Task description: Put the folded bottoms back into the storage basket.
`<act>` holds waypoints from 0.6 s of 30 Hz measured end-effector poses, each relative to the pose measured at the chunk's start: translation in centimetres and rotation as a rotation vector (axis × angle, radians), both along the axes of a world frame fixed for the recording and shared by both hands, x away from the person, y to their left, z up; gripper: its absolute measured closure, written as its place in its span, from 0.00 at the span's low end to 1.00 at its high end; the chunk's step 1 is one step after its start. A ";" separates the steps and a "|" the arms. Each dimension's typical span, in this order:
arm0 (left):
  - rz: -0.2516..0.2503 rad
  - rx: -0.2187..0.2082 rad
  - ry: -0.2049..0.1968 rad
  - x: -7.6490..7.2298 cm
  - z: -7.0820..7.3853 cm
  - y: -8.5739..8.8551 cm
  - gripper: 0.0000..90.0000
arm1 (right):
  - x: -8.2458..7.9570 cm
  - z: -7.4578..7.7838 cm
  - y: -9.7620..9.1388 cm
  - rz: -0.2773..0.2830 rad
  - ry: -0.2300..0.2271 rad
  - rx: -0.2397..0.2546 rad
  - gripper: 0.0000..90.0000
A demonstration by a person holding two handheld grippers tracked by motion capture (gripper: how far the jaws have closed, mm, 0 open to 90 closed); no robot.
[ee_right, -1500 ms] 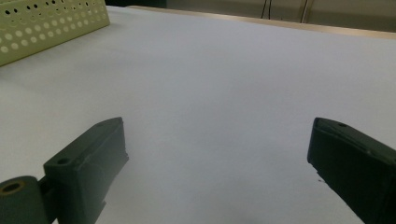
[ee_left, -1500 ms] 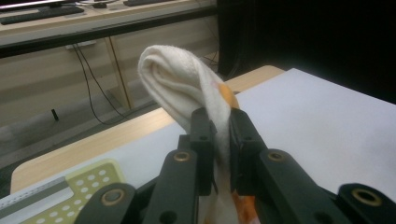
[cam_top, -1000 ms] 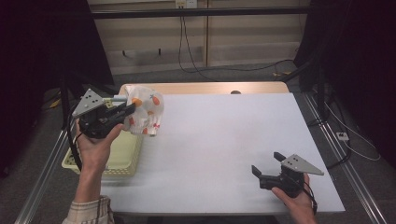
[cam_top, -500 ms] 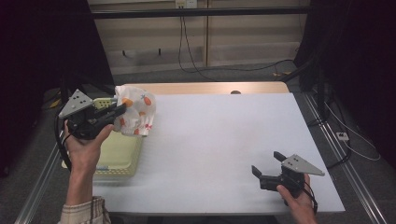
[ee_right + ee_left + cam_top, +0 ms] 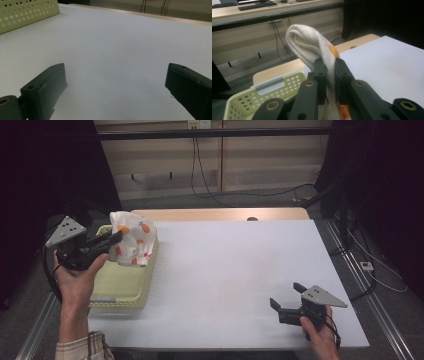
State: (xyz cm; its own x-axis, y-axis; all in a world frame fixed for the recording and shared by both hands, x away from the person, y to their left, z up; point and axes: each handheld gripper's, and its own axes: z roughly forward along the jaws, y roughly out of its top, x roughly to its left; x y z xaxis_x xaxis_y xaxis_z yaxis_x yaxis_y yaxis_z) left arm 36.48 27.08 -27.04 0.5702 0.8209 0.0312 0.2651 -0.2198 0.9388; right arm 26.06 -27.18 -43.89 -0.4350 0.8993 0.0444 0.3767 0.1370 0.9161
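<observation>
The left gripper is clamped on a white cloth printed with orange fruit, holding it above the far end of the pale green perforated plastic basket at the left edge of the white table. In the left gripper view the jaws pinch a fold of the cloth with the basket's rim just below. The step in hand looks like carrying the cloth over the basket; the next move would call for either lowering it in and letting go, or swinging it right onto the table. The right gripper rests near the table's near right corner, jaws wide apart and holding nothing. Between basket and right gripper the table lies bare, with plenty of room.
</observation>
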 end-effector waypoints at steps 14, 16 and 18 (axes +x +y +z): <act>0.047 0.002 0.020 -0.2 -0.1 2.2 0.92 | 0.0 0.1 -0.1 0.004 -0.004 -0.007 0.04; 0.048 0.004 0.017 -0.4 -0.1 2.5 0.92 | -0.1 0.1 0.0 0.002 -0.002 -0.009 0.04; 0.055 0.004 0.018 -0.5 0.0 2.8 0.92 | 0.0 0.0 0.0 -0.002 0.001 -0.016 0.04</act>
